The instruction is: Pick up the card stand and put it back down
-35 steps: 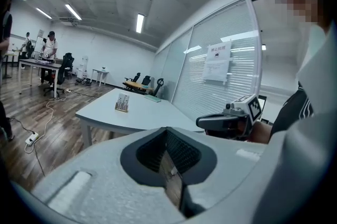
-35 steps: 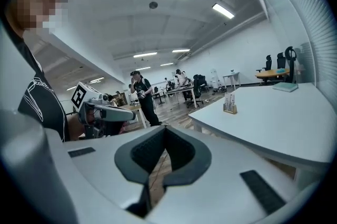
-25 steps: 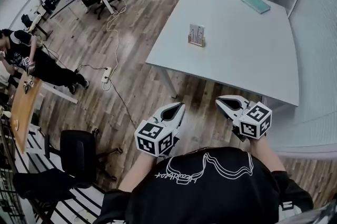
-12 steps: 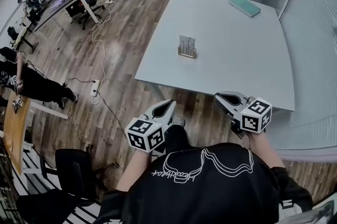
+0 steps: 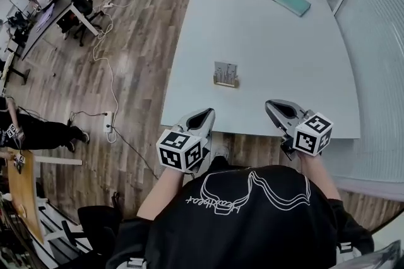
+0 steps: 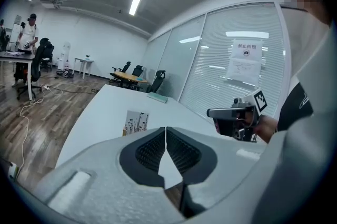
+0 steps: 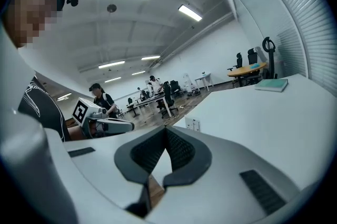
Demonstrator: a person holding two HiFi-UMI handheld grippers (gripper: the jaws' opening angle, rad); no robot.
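Observation:
A small wooden card stand (image 5: 225, 75) holding a white printed card stands upright near the middle of the white table (image 5: 271, 40). My left gripper (image 5: 208, 113) is shut and empty, its tips at the table's near edge, below and left of the stand. Also shut and empty, my right gripper (image 5: 271, 104) hovers over the near edge, to the right of the stand. The left gripper view has the card stand (image 6: 135, 123) just beyond the shut left gripper (image 6: 166, 129), with the right gripper (image 6: 231, 115) off to the side. In the right gripper view the card stand (image 7: 192, 124) is small beyond the right gripper (image 7: 166, 129).
A teal book (image 5: 289, 0) lies at the table's far end. A glass wall with blinds (image 5: 379, 53) runs along the right. On the wooden floor at left lie cables and a power strip (image 5: 107, 122). A person (image 5: 38, 134) and desks stand further left.
The view has advanced toward the table; the table and card stand now lie closer. Both grippers, before over the floor short of the table, now reach its near edge. Jaws stayed shut.

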